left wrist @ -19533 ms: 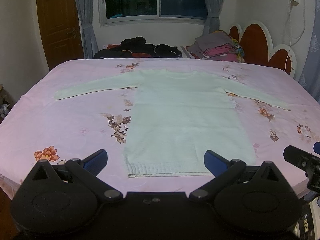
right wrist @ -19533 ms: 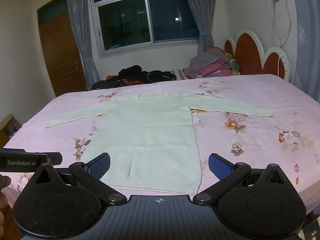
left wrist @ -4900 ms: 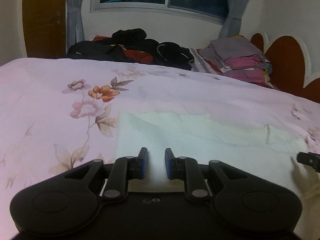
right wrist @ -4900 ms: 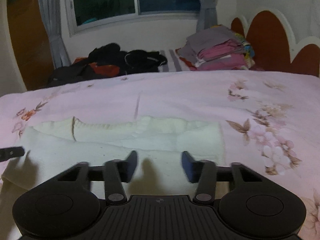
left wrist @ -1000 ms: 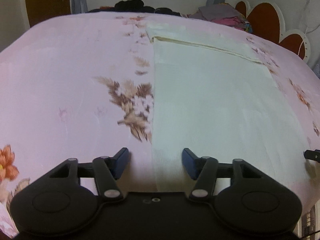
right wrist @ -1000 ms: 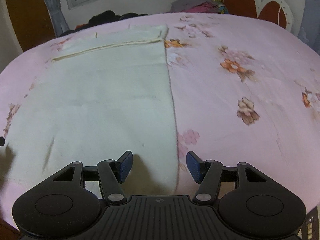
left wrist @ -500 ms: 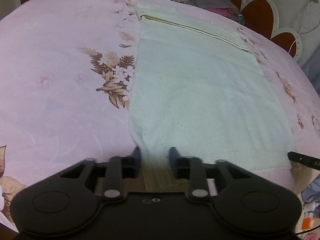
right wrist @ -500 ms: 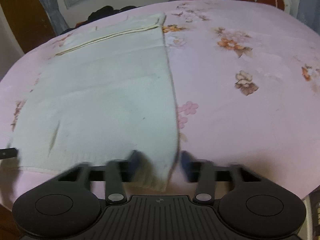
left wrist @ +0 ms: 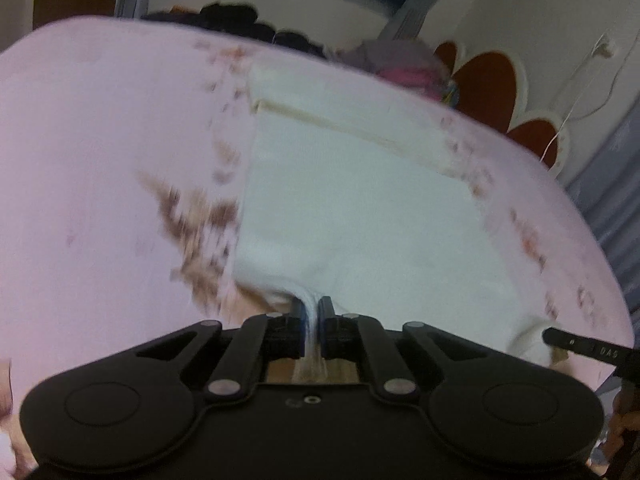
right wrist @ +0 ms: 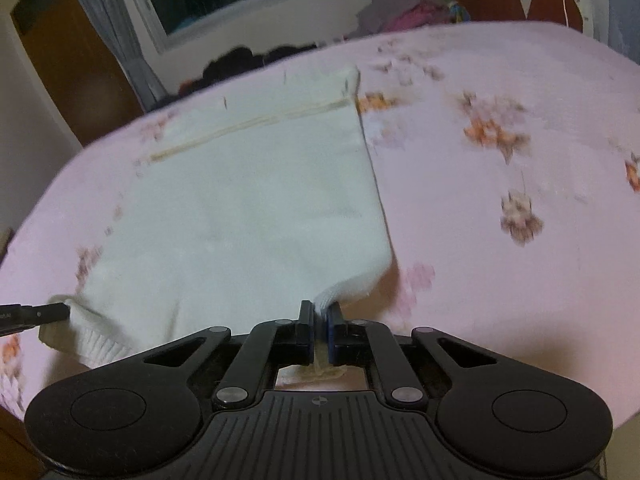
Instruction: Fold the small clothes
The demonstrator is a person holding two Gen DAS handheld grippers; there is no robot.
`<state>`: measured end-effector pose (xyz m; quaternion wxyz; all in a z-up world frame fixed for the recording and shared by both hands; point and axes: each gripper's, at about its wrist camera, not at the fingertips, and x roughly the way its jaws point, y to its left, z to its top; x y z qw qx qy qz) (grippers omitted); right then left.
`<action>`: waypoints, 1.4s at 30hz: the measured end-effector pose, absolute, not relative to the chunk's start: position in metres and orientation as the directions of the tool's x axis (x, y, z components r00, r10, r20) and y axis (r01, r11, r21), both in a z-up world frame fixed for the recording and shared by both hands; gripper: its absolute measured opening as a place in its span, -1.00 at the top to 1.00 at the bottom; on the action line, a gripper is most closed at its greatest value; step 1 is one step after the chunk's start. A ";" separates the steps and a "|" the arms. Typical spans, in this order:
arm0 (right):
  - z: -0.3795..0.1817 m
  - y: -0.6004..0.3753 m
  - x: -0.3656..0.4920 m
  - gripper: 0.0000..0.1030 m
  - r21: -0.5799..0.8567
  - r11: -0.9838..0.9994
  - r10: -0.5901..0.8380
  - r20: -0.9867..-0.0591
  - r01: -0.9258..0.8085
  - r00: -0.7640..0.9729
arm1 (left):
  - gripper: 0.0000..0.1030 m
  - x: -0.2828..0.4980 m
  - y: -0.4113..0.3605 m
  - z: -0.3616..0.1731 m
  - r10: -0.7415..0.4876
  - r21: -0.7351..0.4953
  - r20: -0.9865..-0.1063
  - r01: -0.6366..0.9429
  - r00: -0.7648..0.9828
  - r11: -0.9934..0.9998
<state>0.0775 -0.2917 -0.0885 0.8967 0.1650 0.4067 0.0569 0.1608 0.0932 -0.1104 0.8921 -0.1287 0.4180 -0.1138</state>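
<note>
On the pink flowered bedspread (right wrist: pixel 500 160) the white sweater (right wrist: pixel 256 200) lies flat with its sleeves folded across the chest, and its bottom hem is lifted off the bed at both near corners. The left gripper (left wrist: pixel 312 312) is clamped on the hem's left corner, cloth bunched between its closed fingers; the right gripper (right wrist: pixel 319 318) is pinched on the hem's right corner in the same way. Both views are blurred; dark clothes (right wrist: pixel 248 60) and a folded pile (left wrist: pixel 404 64) sit at the far edge of the bed
</note>
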 end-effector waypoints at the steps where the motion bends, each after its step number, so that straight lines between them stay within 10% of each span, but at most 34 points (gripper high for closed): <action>1: -0.083 -0.293 0.081 0.90 0.349 0.937 0.239 -0.699 0.030 0.674 | 0.88 0.167 0.092 -0.104 -0.315 -0.326 -0.704 0.105 0.636 0.940; 42: -0.098 -0.336 0.449 0.90 0.498 0.855 0.228 -0.613 0.146 0.757 | 0.93 0.503 0.083 -0.125 -0.182 -0.374 -0.680 -0.122 0.710 0.919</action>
